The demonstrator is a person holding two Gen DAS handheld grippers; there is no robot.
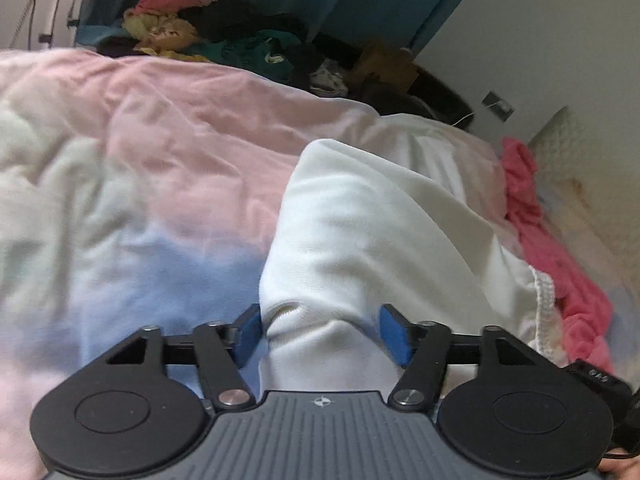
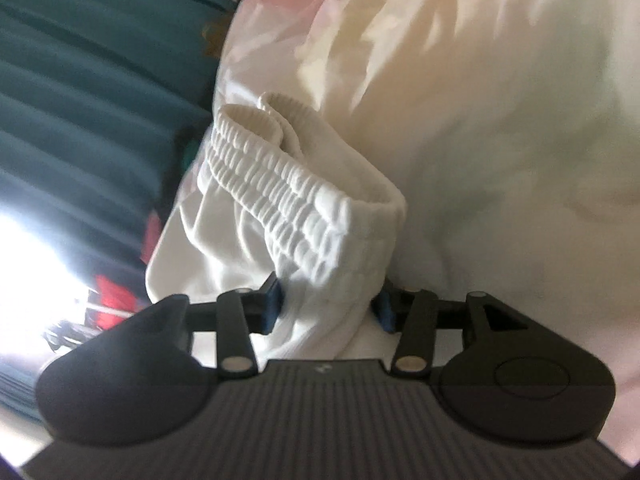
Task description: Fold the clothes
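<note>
A white garment (image 1: pixel 360 220) lies on the bed, stretching away from my left gripper (image 1: pixel 322 334). That gripper's blue pads (image 1: pixel 250 334) stand wide apart with a creased end of the white cloth between them, so it is open. In the right wrist view the same garment's ribbed elastic waistband (image 2: pixel 280 188) curls above my right gripper (image 2: pixel 328 308). The cloth narrows to a bunch between this gripper's blue pads (image 2: pixel 272 306), which are shut on it.
A pastel pink, white and blue duvet (image 1: pixel 140 160) covers the bed. A pink garment (image 1: pixel 552 256) lies along its right side. A heap of mixed clothes (image 1: pixel 224 40) sits at the far edge before teal curtains (image 2: pixel 80 80). A box (image 1: pixel 388 64) stands by the wall.
</note>
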